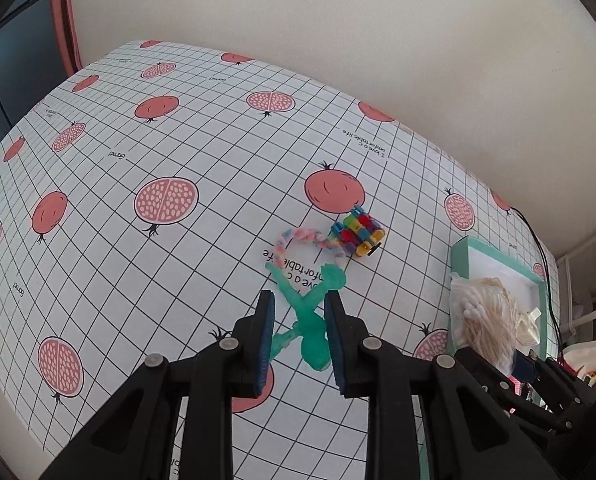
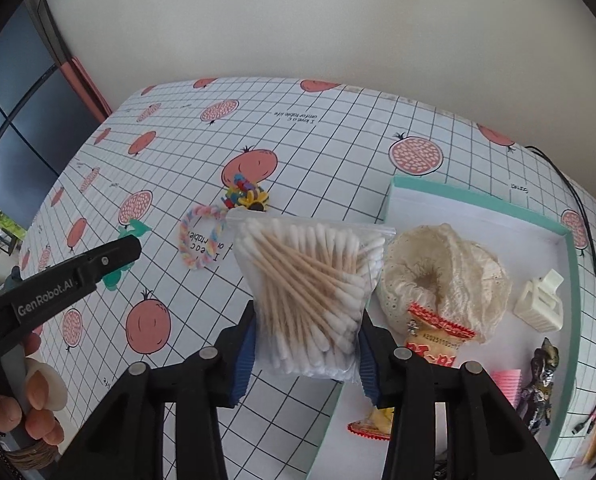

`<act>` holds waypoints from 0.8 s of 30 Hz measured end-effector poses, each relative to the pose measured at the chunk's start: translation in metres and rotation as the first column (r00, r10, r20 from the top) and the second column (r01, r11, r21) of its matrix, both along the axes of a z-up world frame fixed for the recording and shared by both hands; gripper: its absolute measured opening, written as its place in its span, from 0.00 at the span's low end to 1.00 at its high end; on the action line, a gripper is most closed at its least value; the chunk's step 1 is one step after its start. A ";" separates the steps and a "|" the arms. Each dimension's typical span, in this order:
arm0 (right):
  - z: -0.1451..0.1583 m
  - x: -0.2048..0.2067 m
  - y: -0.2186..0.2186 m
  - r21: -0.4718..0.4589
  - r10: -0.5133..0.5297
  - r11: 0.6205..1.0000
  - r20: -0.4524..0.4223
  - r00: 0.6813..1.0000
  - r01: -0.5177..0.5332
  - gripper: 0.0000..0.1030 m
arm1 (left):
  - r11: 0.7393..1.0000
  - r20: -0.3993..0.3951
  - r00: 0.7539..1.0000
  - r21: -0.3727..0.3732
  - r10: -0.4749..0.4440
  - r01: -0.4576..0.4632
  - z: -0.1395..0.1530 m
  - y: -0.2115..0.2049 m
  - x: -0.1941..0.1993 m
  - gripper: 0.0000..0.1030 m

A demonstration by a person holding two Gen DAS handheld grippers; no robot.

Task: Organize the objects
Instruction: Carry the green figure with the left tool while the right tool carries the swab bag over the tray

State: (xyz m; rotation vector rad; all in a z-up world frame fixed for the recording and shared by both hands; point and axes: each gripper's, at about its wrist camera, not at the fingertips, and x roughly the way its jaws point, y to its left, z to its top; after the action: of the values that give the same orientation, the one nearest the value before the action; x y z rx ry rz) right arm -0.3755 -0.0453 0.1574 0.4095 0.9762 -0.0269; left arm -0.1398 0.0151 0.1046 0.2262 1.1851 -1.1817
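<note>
Clear plastic bag of cotton swabs [image 2: 312,300] pinched in right gripper [image 2: 306,354], swab sticks running 11 to 5 o'clock, over teal tray [image 2: 574,280] edge; bag bottom partly hidden. Left gripper [image 1: 300,334] spread wide around green figure [image 1: 312,316], legs hidden behind pads. Pomegranate-print grid tablecloth [image 1: 137,240], cream wall [image 1: 338,20] at 12.

Tablecloth [image 1: 177,260]: smooth, faint sheen, printed. Green figure [image 1: 314,332] between left gripper [image 1: 300,312] pads: translucent, rubbery-looking. Loop [image 1: 298,240] beyond it: fuzzy twisted fibre. Cotton swab bag [image 2: 306,292] in right gripper [image 2: 306,356]: clear glossy plastic, wooden sticks. Right of it, lace cloth [image 2: 458,272], matt.
</note>
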 end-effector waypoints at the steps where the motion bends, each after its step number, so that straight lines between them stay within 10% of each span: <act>1: 0.002 -0.003 -0.005 -0.003 -0.011 1.000 0.005 1.000 0.011 0.45 | 1.000 -0.006 1.000 -0.009 0.000 0.000 0.003 -0.001 -0.002 0.25; 24: -0.027 -0.076 -0.126 0.016 -0.292 0.956 -0.049 0.955 0.293 0.45 | 0.968 -0.046 0.970 -0.091 -0.238 0.233 0.034 -0.036 -0.151 0.26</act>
State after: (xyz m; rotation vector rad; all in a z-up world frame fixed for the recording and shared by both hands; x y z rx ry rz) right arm -0.4519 -0.1714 0.1304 0.5747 0.9551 -0.2956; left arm -0.2907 -0.0208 0.1390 0.2768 1.1775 -1.4516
